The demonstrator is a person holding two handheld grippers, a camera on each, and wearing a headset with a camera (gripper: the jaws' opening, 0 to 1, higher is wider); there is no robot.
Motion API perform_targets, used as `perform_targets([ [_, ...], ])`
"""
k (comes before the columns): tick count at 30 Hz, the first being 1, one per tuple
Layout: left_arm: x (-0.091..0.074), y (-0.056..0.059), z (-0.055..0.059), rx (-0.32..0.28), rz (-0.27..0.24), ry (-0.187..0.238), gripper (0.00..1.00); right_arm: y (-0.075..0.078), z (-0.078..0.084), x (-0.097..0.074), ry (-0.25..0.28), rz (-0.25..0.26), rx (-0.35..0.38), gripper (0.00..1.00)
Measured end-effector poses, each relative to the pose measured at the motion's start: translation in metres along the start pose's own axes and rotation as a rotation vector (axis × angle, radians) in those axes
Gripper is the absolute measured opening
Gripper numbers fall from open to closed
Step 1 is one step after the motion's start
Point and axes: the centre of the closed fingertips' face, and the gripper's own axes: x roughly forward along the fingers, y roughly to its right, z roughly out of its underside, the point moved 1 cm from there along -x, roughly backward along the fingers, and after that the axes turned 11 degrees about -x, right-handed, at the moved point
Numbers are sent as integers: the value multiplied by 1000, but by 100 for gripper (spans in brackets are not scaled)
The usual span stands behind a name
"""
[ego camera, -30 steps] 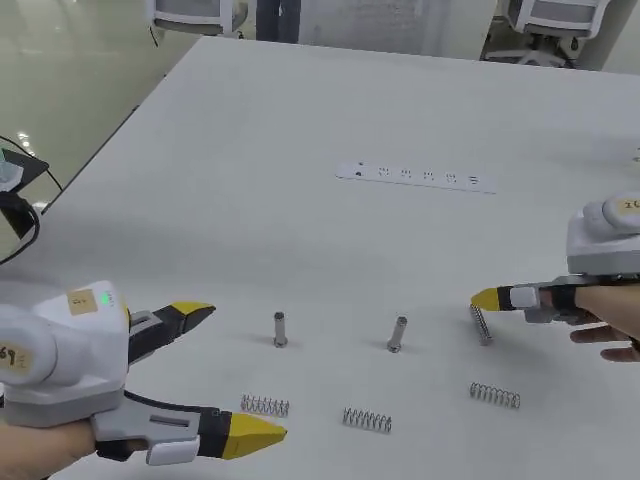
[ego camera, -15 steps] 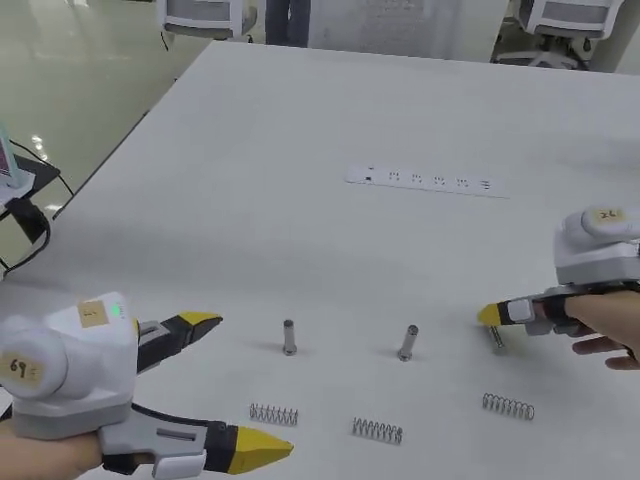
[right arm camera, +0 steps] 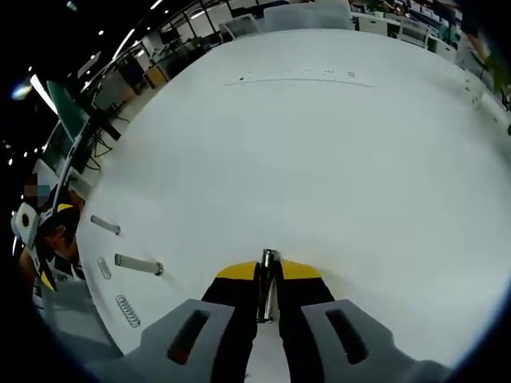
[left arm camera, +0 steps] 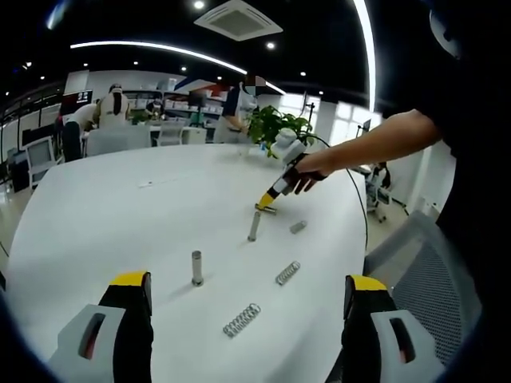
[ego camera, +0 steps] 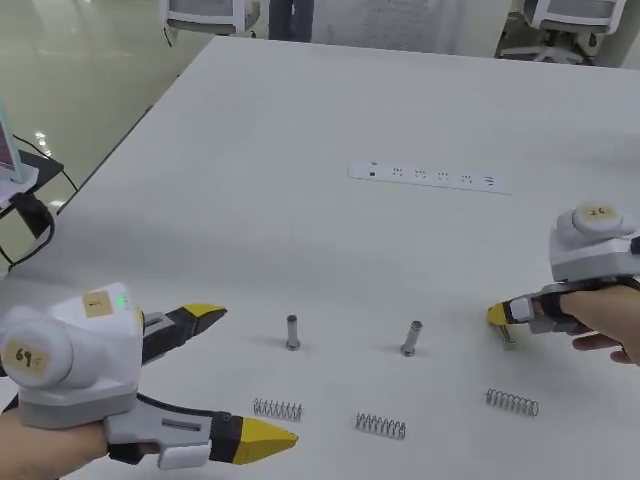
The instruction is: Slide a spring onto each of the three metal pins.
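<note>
Two metal pins [ego camera: 292,332] [ego camera: 411,338] stand upright on the white table [ego camera: 330,240]. My right gripper [ego camera: 499,316] is shut on the third pin [ego camera: 508,336], down at the table surface to the right of them. In the right gripper view that pin [right arm camera: 266,281] sits between the yellow fingertips [right arm camera: 238,271]. Three springs [ego camera: 277,409] [ego camera: 380,426] [ego camera: 511,402] lie flat in front of the pins. At the near left my left gripper [ego camera: 238,378] stands open and empty, facing the left pin [left arm camera: 196,267] and a spring [left arm camera: 242,319].
A white power strip [ego camera: 430,177] lies across the table farther back. Office chairs [ego camera: 205,14] stand beyond the far edge. The table's left edge [ego camera: 110,150] drops to the floor. A person's arm with the right gripper [left arm camera: 270,198] reaches in from the right in the left gripper view.
The head camera has shifted. My right gripper has sunk slightly towards the table with the pin, which showed longer and tilted before. The left gripper stays open in place.
</note>
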Motion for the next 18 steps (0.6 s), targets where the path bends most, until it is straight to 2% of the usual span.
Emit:
perform_targets([
  [5,-1,1,1,-5,-1,4,98,-8,6,-8,-1,-6,-1,6],
  [9,0,1,3,-7,-1,4,97,-9,7,-14,20,-11,3,6],
  [18,2,-8,20,-30,-15,-16,97,-5,7,-23,60,-15,-16,5],
])
